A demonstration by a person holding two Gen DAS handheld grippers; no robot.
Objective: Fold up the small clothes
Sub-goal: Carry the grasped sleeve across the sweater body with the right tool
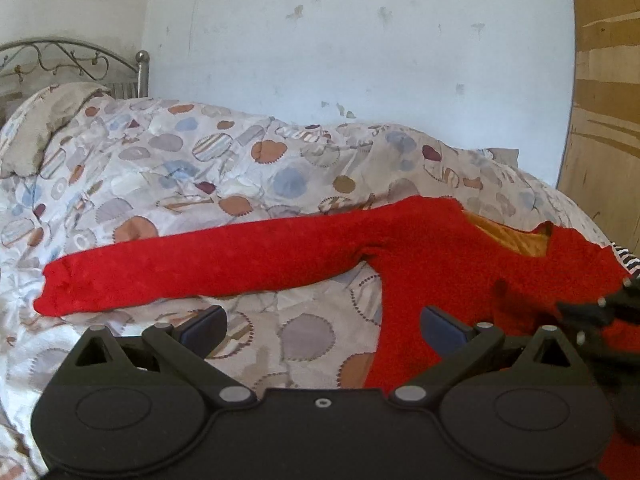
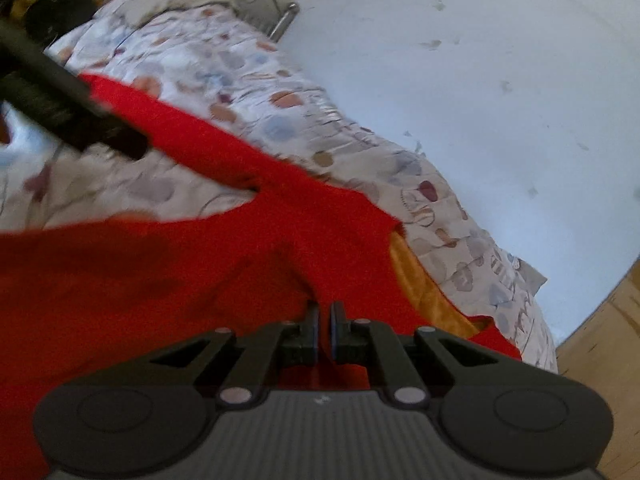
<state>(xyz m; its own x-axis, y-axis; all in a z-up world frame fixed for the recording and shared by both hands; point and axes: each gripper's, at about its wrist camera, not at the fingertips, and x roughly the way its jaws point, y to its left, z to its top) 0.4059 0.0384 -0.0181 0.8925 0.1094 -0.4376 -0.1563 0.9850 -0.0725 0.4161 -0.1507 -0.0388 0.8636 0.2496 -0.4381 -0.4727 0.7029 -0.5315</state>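
left gripper (image 1: 322,326) gapes empty beside the red sweater (image 1: 440,248); right gripper (image 2: 324,322) seems pinched on it, blurry—thin fabric may slip free.

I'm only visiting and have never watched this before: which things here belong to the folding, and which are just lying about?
Part of the job:
- red sweater, spread on the bed
- right tongs, shut on the sweater
- left tongs, open, holding nothing

Just lying about:
- patterned bedspread
- pillow
- metal headboard
- wooden cupboard
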